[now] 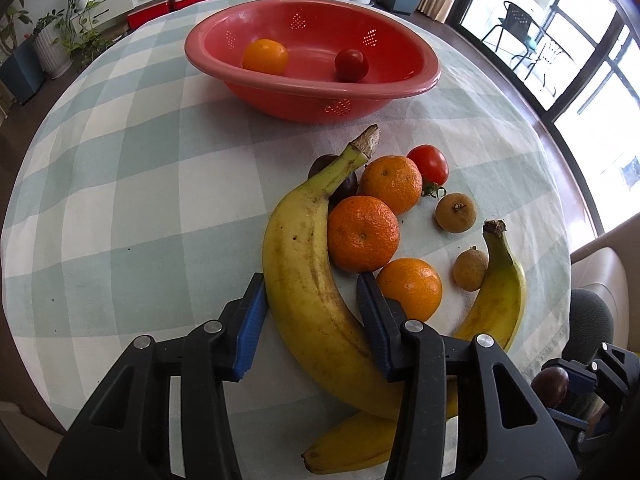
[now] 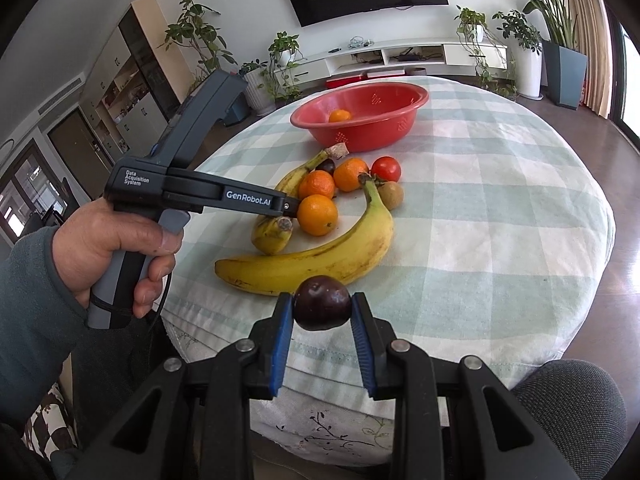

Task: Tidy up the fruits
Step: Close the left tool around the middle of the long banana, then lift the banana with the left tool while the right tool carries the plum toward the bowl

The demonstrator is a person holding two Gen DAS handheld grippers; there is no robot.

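My left gripper is shut across the middle of a large banana that lies on the checked tablecloth, one blue pad against each side. A second banana curves beneath it. Beside them lie three mandarins, a tomato, two small brown fruits and a dark plum half hidden behind the banana's stem. My right gripper is shut on another dark plum, held above the table's near edge. The red bowl at the far side holds an orange and a tomato.
The round table has bare cloth to the left of the fruit and between the fruit and the bowl. A hand and grey sleeve hold the left gripper's handle. A grey chair sits at the near right edge.
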